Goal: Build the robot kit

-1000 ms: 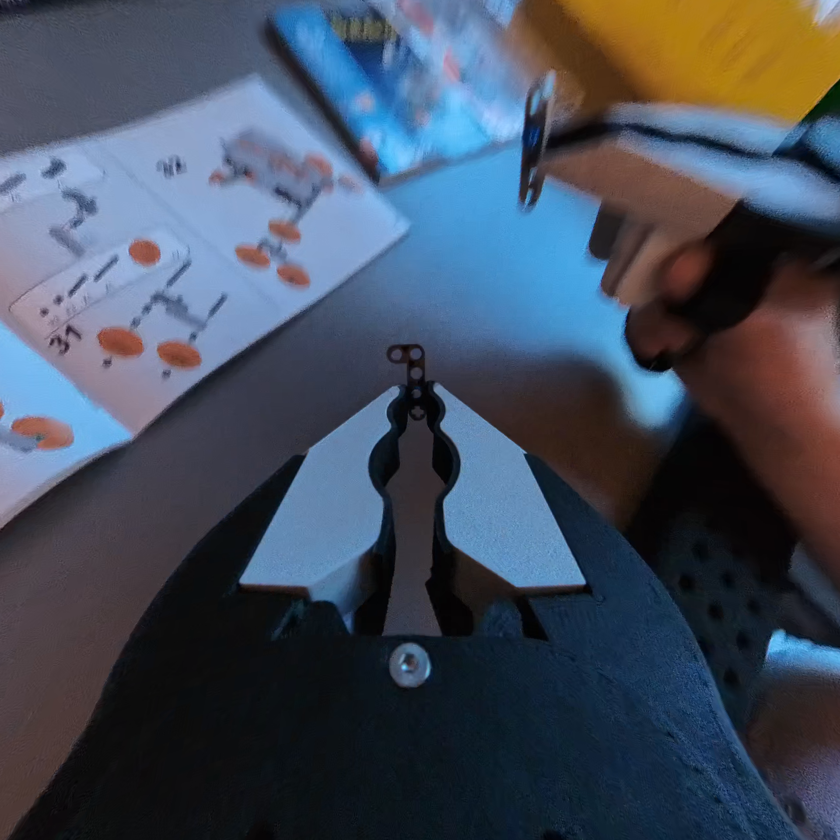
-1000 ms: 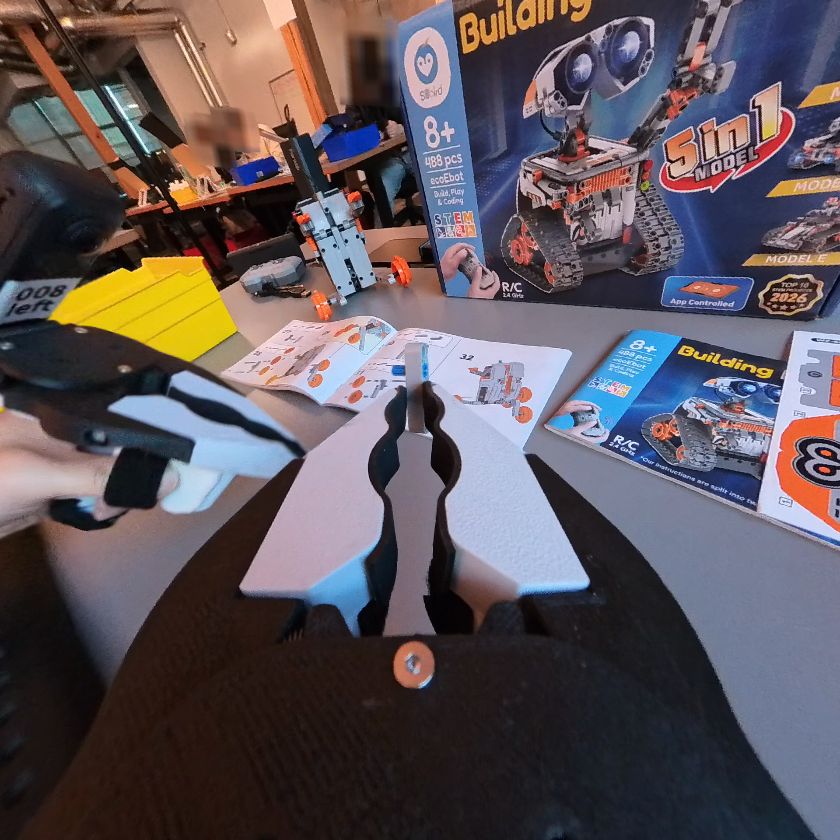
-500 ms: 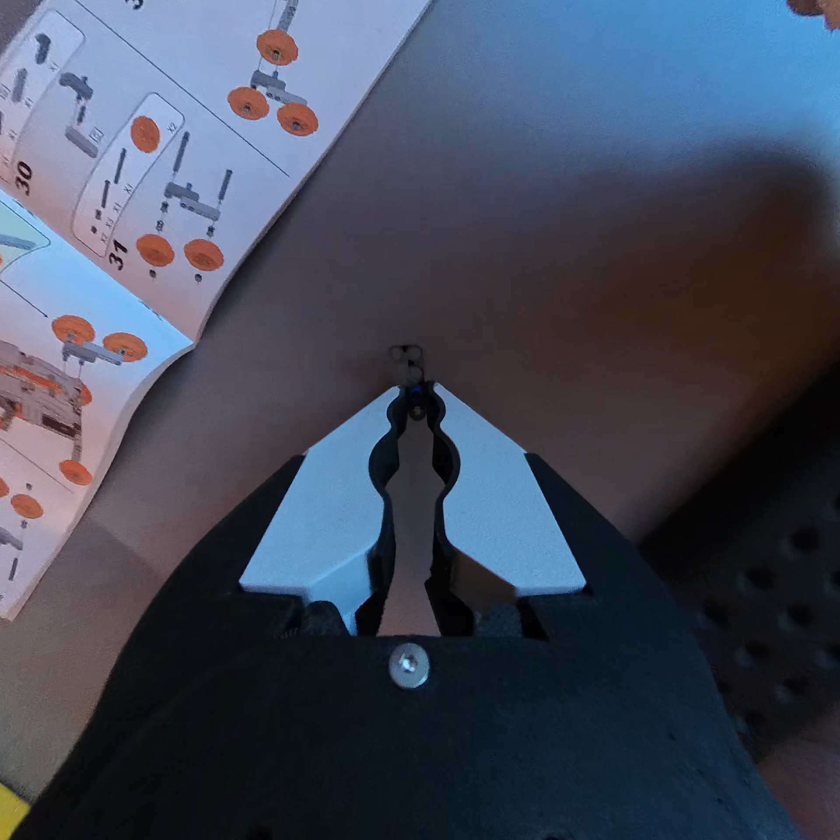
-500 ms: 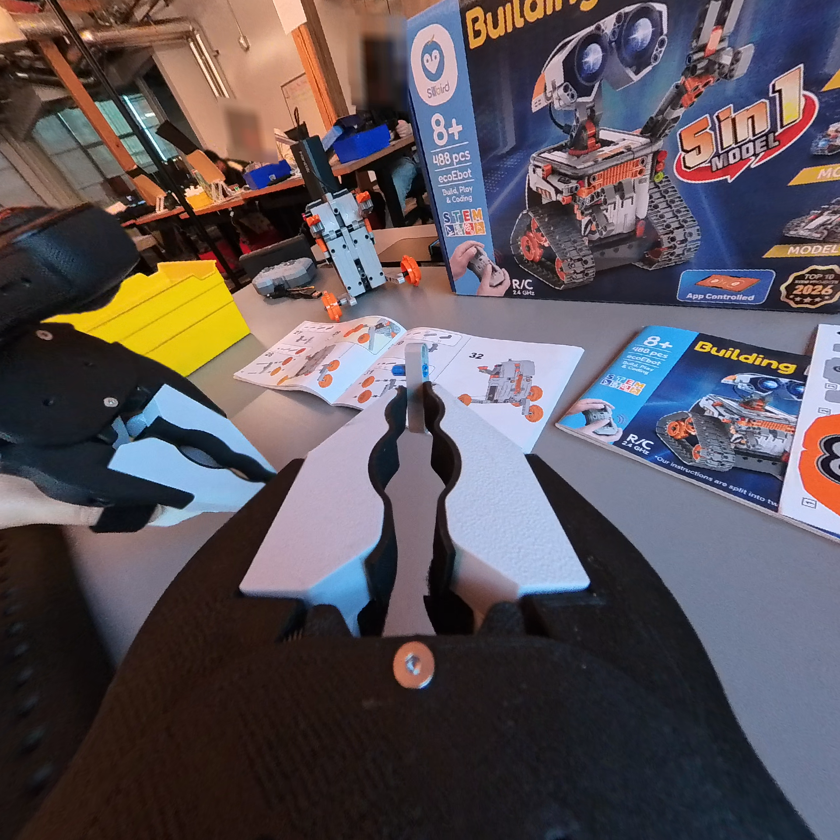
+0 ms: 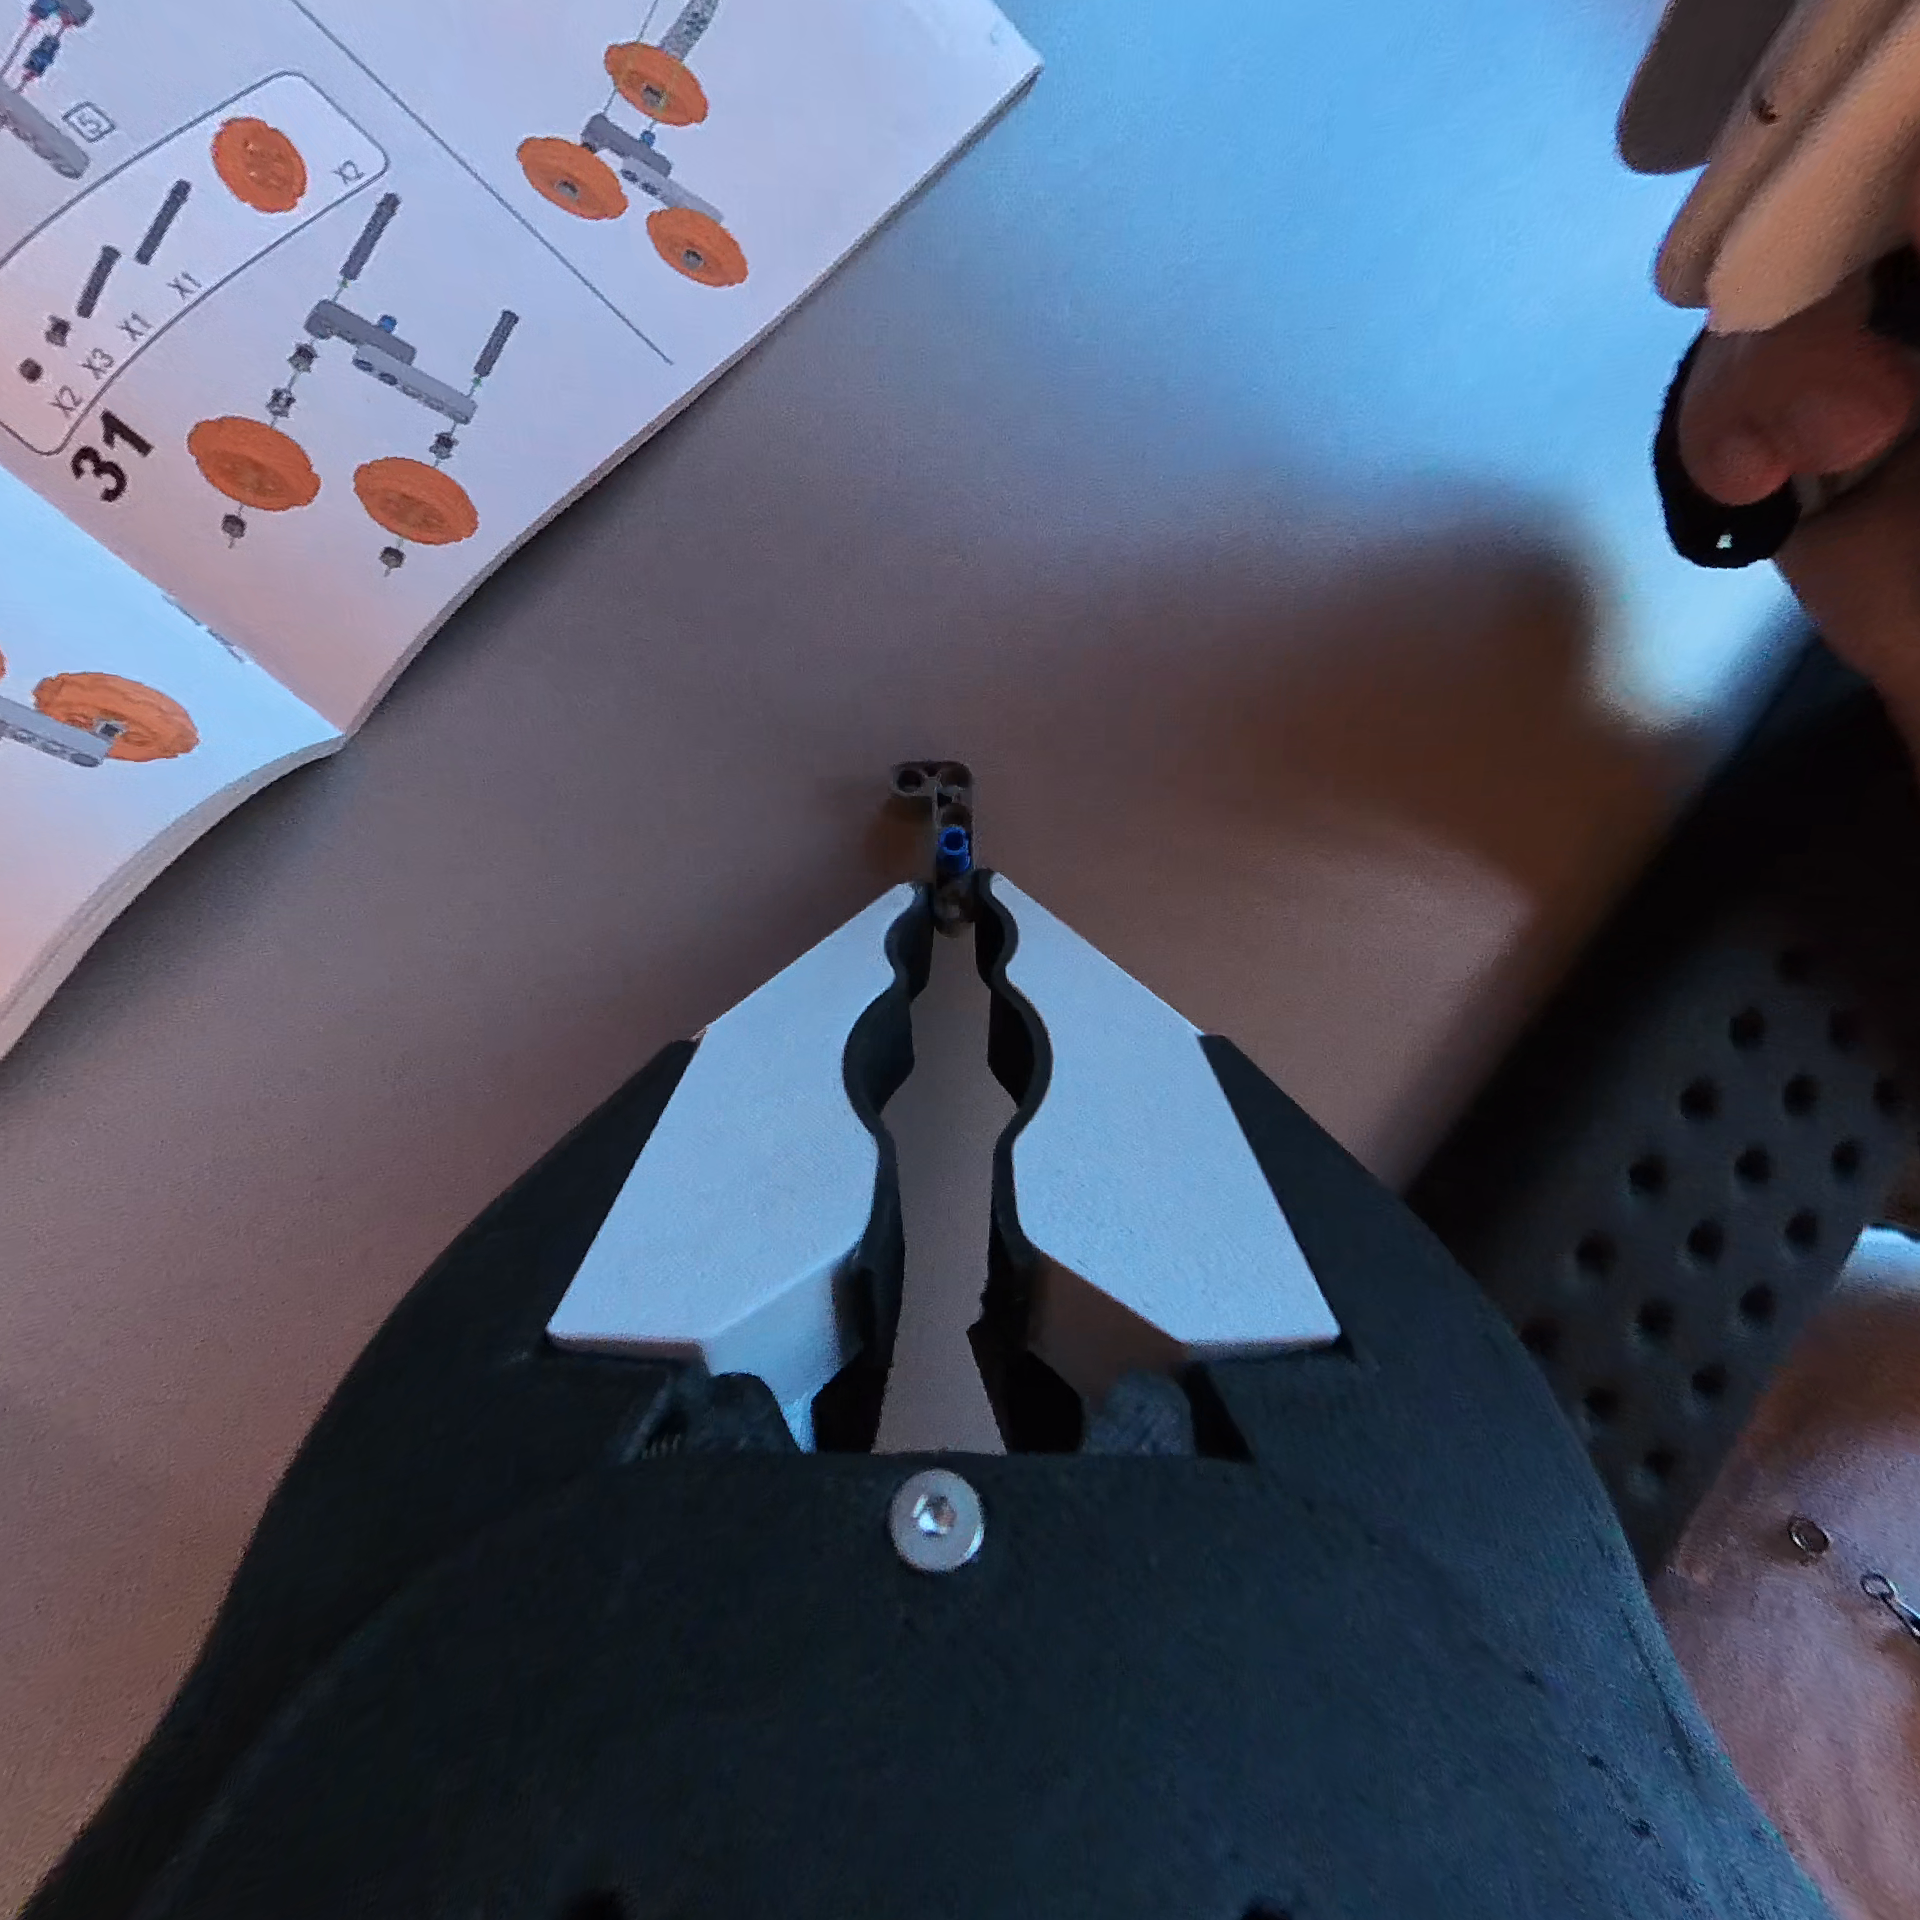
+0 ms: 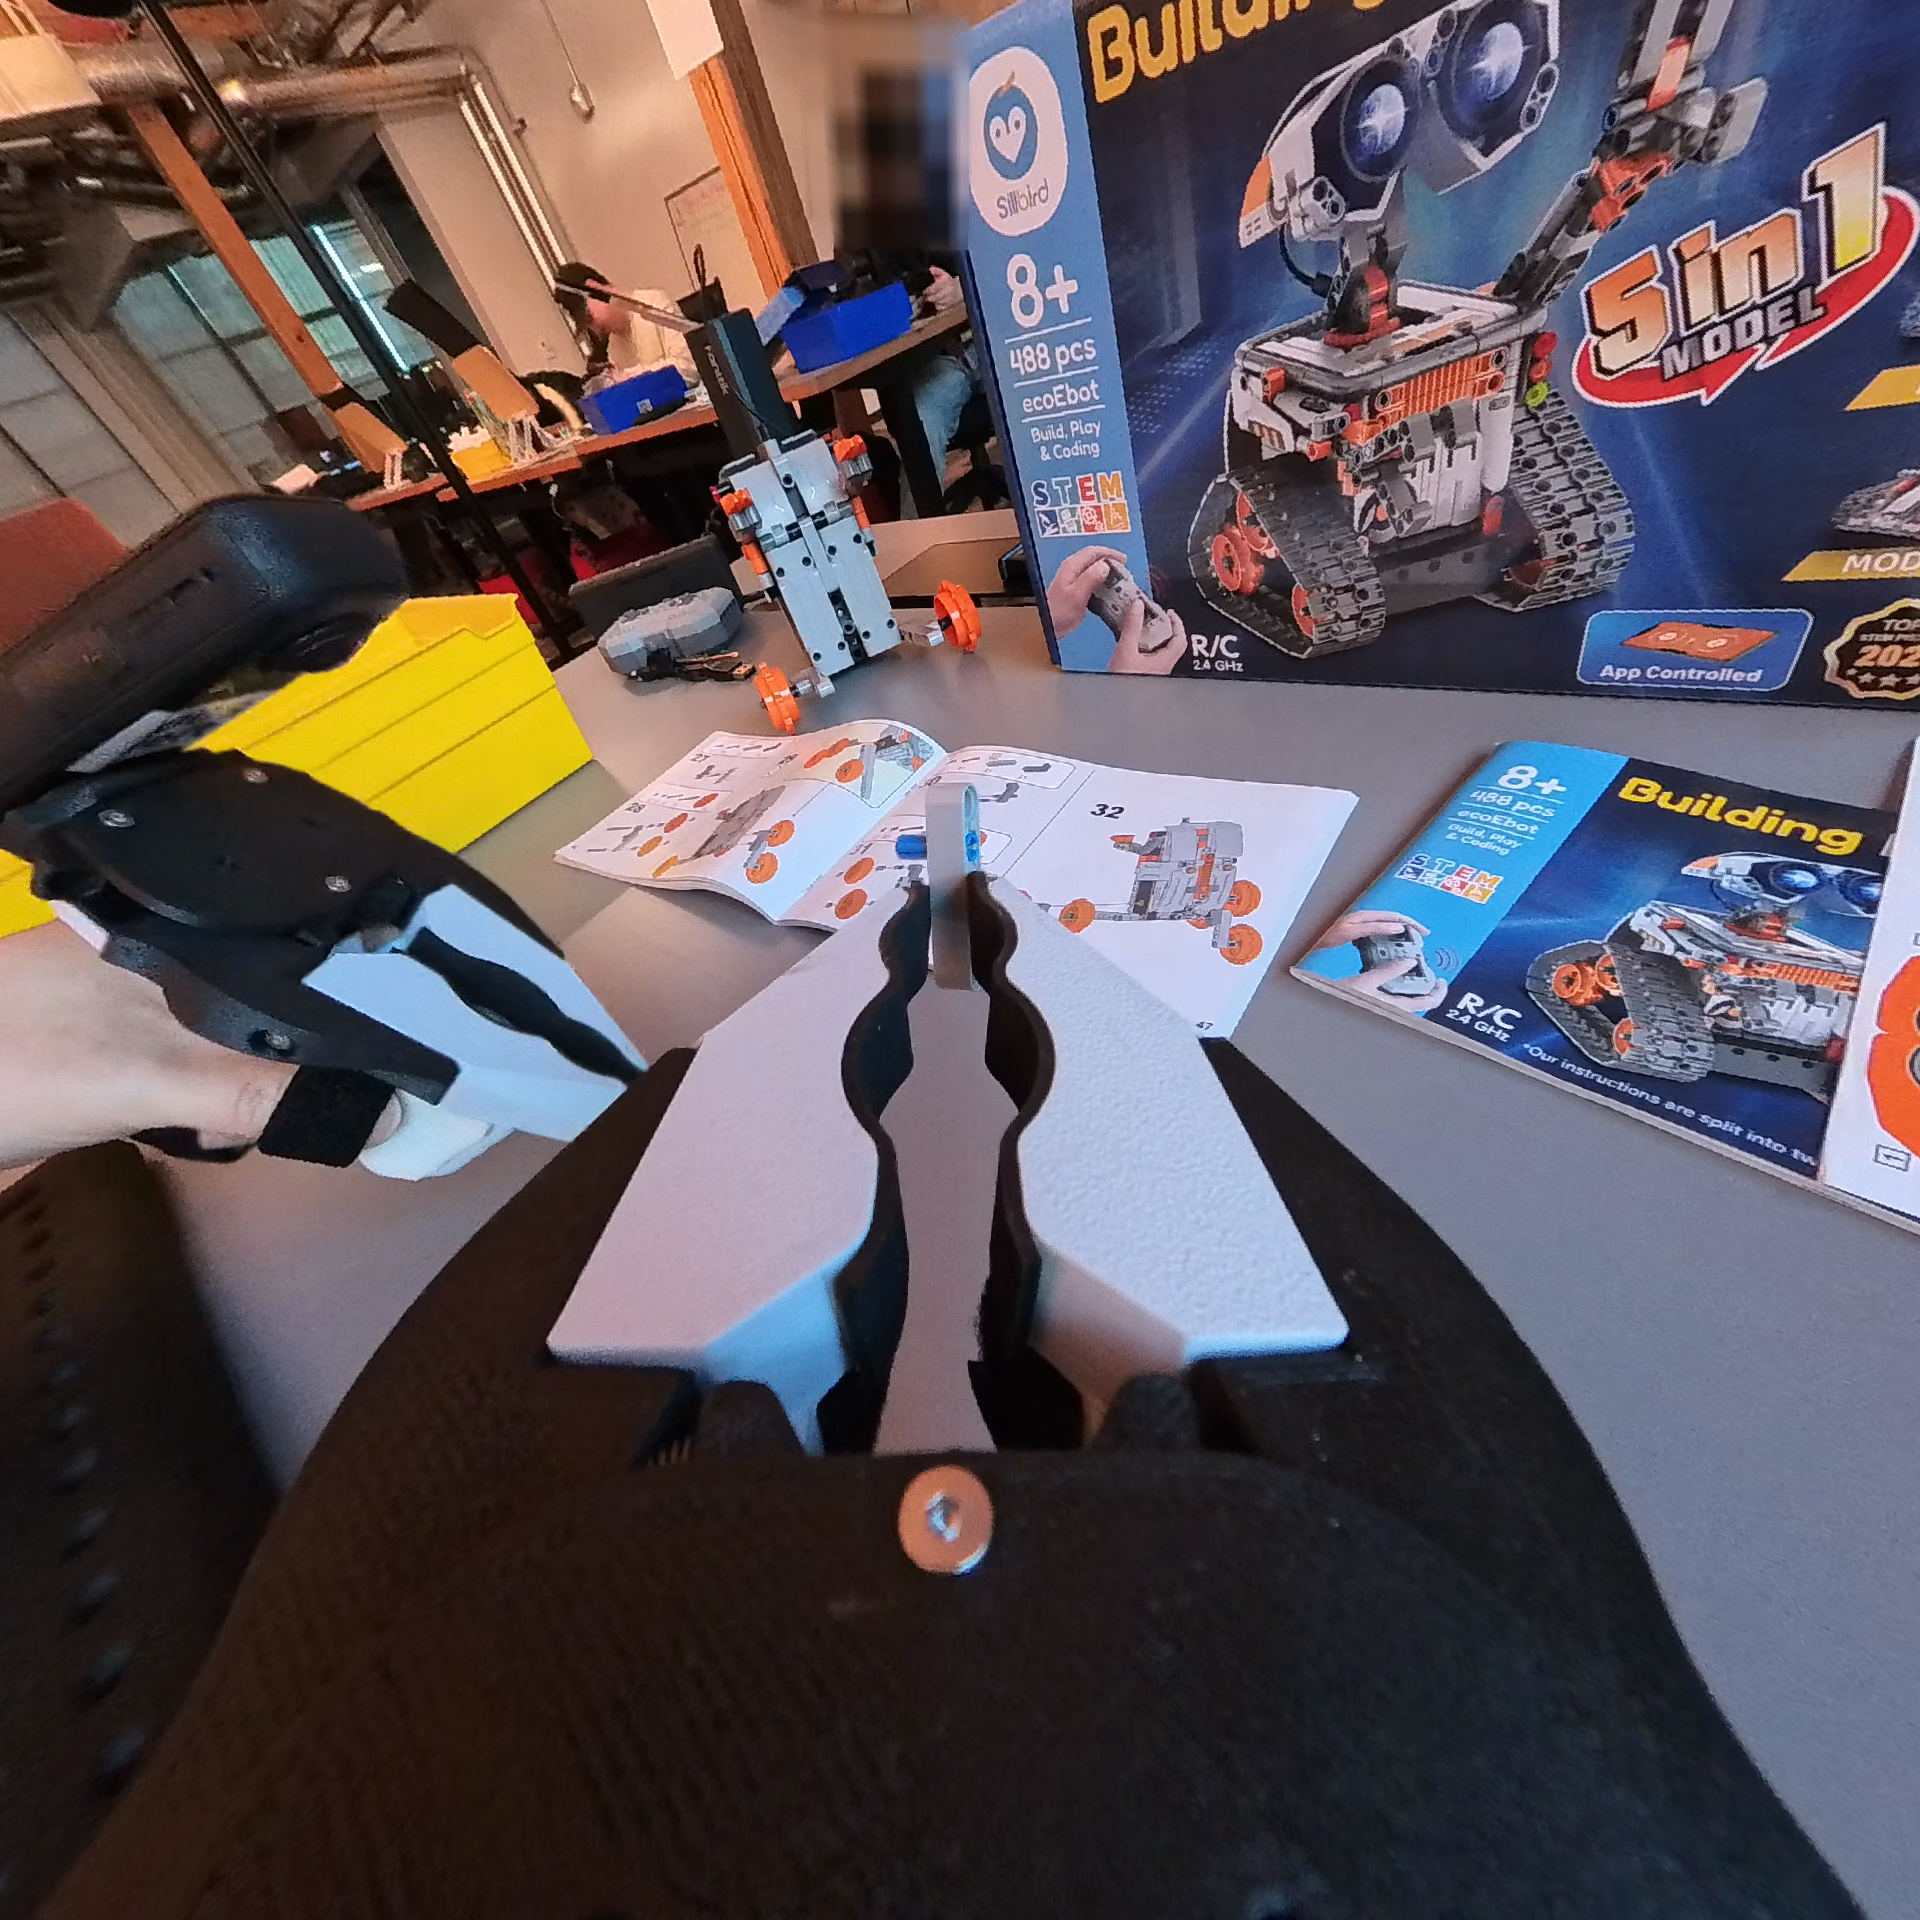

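Left gripper (image 5: 945,902): closed upon small dark-grey angled plastic beam with blue pin (image 5: 938,821); open white instruction booklet (image 5: 436,312) at ten o'clock.
Right gripper (image 6: 948,906): clamped around light-grey flat plastic beam bearing blue pin (image 6: 954,883), upright; half-built grey-and-orange brick model (image 6: 821,582) at eleven o'clock.

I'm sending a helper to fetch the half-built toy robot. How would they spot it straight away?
Start at the big blue box standing upright at the back of the grey table. Just left of it, beyond the open instruction booklet, stands the half-built robot. It is the only grey brick model there, tall, leaning, with orange wheels at its foot.
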